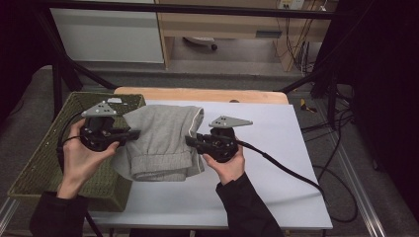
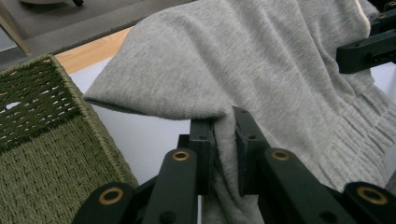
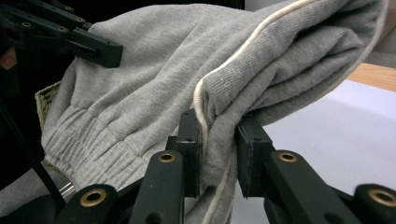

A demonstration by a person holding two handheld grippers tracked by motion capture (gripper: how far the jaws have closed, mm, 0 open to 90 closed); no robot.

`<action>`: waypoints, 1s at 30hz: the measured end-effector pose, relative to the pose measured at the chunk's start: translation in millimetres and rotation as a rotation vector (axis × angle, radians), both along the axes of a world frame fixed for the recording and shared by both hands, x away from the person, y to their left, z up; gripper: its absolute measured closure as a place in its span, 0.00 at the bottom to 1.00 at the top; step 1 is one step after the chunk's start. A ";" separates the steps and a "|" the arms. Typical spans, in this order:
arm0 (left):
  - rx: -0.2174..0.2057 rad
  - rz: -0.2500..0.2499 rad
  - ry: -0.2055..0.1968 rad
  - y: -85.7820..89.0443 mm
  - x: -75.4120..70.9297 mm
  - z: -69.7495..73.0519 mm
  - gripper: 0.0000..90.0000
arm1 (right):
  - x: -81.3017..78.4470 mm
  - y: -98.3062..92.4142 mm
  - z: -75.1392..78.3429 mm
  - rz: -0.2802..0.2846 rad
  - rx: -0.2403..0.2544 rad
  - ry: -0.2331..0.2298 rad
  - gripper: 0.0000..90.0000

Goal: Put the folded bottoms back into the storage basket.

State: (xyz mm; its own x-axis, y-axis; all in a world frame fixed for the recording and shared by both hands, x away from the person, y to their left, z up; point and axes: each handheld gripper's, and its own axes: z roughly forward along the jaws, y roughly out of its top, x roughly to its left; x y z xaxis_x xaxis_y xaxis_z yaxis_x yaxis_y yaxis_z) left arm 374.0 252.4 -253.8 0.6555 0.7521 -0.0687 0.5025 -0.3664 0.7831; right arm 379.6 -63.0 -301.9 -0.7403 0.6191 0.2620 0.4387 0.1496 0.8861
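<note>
Holding the folded grey knit sweatpants (image 1: 160, 143) clamped at both sides, left gripper (image 1: 132, 134) and right gripper (image 1: 190, 141), hanging just above the white table sheet (image 1: 276, 163), with the woven green basket (image 1: 37, 168) alongside waiting.

black tools (image 1: 134, 133) with brass rivets, grey triangular plates, black cables, dark sleeves (image 1: 247, 207)

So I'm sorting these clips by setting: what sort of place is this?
Probably a lab or office recording station: a black frame surrounds the table, loose cables lie on the floor, and a desk stands behind.
</note>
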 end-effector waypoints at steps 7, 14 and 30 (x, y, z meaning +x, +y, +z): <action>0.003 0.016 -0.006 13.4 1.3 1.4 0.89 | 3.2 15.3 2.2 0.008 -0.009 -0.005 0.83; -0.001 0.026 -0.006 29.1 2.6 4.6 0.89 | 7.1 30.8 4.3 0.012 -0.006 -0.011 0.83; 0.008 0.053 -0.013 55.5 2.5 12.1 0.89 | 10.0 59.7 10.9 0.030 -0.008 -0.021 0.83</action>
